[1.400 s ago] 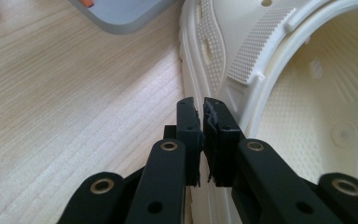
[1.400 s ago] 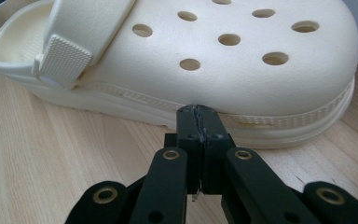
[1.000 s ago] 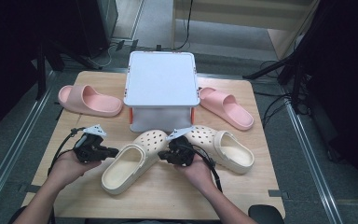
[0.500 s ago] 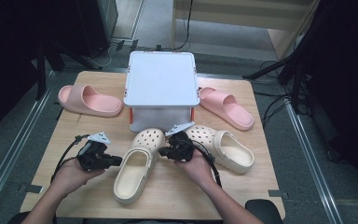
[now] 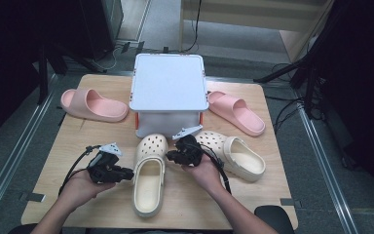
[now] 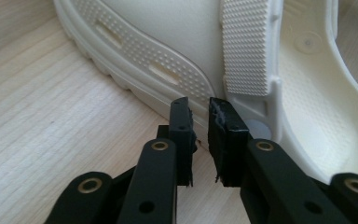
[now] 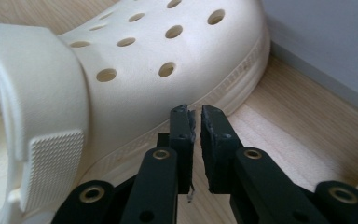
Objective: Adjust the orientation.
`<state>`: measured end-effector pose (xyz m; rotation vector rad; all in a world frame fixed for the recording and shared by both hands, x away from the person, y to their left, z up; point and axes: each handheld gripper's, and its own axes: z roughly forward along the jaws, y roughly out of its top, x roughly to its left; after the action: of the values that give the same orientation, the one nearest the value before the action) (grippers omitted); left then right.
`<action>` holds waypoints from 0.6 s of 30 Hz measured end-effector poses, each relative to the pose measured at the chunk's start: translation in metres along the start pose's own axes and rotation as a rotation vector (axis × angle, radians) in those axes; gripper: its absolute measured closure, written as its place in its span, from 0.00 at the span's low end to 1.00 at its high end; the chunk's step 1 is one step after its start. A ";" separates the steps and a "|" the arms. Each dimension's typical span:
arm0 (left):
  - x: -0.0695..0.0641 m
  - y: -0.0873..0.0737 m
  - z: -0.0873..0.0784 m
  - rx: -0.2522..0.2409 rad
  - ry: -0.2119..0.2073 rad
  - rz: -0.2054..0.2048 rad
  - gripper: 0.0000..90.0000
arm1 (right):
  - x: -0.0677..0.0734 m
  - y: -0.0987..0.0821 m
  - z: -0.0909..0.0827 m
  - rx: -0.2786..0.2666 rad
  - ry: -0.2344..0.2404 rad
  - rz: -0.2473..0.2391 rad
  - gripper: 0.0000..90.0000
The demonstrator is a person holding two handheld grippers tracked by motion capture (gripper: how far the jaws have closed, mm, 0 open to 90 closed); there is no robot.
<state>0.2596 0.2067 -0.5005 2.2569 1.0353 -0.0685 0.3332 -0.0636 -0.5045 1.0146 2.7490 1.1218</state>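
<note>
A cream clog [image 5: 148, 175] lies in front of the white box, toe toward it. My left gripper [image 5: 128, 173] is at its left side near the heel strap, jaws shut with nothing between them. The left gripper view has those jaws [image 6: 199, 105] against the clog's sole edge [image 6: 168, 70] by the strap pivot. My right gripper [image 5: 170, 157] is against the clog's right side, also shut and empty. In the right gripper view the jaws [image 7: 196, 111] touch the clog [image 7: 135, 88] below its holed toe. A second cream clog [image 5: 238, 156] lies to the right.
A white lidded box [image 5: 169, 92] stands at the table's middle back. One pink slide [image 5: 92, 105] lies at the left, another [image 5: 236, 112] at the right. The wooden table [image 5: 68, 141] has bare room at the front left and front right.
The near clog has swung from a slant to pointing straight at the box. Both grippers moved with it, the left one in and toward me, the right one staying at its side.
</note>
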 end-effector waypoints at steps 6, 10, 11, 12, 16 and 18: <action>0.008 0.000 -0.008 -0.038 -0.016 -0.047 0.68 | -0.001 0.000 -0.002 -0.013 -0.026 -0.017 0.83; 0.009 0.003 -0.017 -0.076 -0.017 -0.100 0.60 | -0.001 0.001 -0.010 -0.058 -0.025 -0.019 0.78; 0.008 0.005 -0.019 -0.087 -0.009 -0.091 0.57 | 0.000 0.002 -0.012 -0.068 -0.027 -0.024 0.77; 0.007 0.006 -0.021 -0.093 0.004 -0.084 0.55 | 0.000 0.002 -0.015 -0.080 -0.024 -0.026 0.76; 0.009 0.014 -0.025 -0.114 0.024 -0.069 0.49 | 0.001 0.001 -0.026 -0.114 -0.018 -0.017 0.70; 0.010 0.017 -0.028 -0.120 0.027 -0.067 0.47 | 0.001 0.000 -0.030 -0.123 -0.009 -0.011 0.68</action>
<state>0.2728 0.2209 -0.4724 2.1209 1.0999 -0.0046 0.3249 -0.0816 -0.4820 0.9867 2.6371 1.2640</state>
